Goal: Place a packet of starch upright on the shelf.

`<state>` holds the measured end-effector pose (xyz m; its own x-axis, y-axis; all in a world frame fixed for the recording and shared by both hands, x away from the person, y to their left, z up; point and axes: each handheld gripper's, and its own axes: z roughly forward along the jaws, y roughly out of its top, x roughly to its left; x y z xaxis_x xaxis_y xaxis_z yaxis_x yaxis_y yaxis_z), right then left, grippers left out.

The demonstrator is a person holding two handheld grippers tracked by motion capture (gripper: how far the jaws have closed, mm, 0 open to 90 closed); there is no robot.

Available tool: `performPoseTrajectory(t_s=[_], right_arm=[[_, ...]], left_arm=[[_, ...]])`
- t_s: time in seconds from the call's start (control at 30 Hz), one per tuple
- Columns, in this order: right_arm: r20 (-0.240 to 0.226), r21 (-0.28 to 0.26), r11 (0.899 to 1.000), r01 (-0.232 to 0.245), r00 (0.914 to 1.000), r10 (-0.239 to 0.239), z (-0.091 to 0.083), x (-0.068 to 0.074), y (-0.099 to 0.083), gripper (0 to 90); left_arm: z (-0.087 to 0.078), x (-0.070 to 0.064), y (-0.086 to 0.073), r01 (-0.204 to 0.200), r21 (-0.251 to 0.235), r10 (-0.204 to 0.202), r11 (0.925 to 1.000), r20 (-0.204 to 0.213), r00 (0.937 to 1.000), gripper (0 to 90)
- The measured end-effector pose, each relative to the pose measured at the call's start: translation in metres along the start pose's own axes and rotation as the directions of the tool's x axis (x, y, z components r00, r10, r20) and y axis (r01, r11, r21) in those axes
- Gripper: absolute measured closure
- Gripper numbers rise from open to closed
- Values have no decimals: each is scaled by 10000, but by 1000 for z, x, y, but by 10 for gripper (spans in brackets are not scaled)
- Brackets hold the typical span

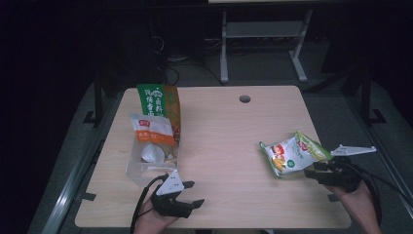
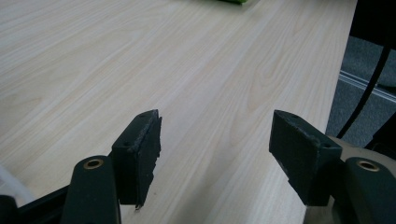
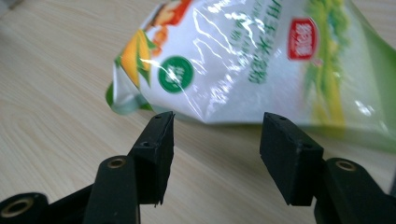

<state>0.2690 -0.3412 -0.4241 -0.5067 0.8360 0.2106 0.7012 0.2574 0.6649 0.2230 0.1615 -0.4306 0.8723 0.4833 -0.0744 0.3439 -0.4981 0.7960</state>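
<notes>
A green and white snack bag [image 1: 291,154] with a corn picture lies at the right of the wooden table [image 1: 229,131]. My right gripper [image 1: 314,170] stands open just short of its near edge. In the right gripper view the snack bag [image 3: 247,56] lies close ahead of the right gripper [image 3: 217,135], whose jaws are spread with bare wood between them. My left gripper [image 1: 194,193] rests open near the table's front edge, pointing right. In the left gripper view the left gripper [image 2: 215,135] has nothing but tabletop between its wide jaws.
At the left stands a tall green and orange bag [image 1: 159,103]. In front of it leans a clear pouch with an orange label [image 1: 152,146]. A round cable hole [image 1: 245,99] sits near the far edge. The floor drops away past the table's right edge [image 2: 348,56].
</notes>
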Motion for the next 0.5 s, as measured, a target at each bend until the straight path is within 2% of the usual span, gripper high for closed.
performPoseTrajectory(t_s=[0.17,0.27,0.37,0.5], right_arm=[[226,-36,9986,-536,9983,537,-1,-12,-9,405],[193,-72,9969,-782,9967,783,3,-18,-8,385],[65,-79,9954,-955,9954,955,7,-22,-5,366],[-409,-186,9896,-1429,9890,1421,15,-27,1,357]], left_arm=[[2,-2,0,-24,73,24,10000,12,10000,335],[2,-2,0,-119,77,119,9999,-4,9999,335],[2,-3,0,-83,78,84,9999,-8,10000,335],[3,-3,0,-75,103,75,9999,13,10000,335]])
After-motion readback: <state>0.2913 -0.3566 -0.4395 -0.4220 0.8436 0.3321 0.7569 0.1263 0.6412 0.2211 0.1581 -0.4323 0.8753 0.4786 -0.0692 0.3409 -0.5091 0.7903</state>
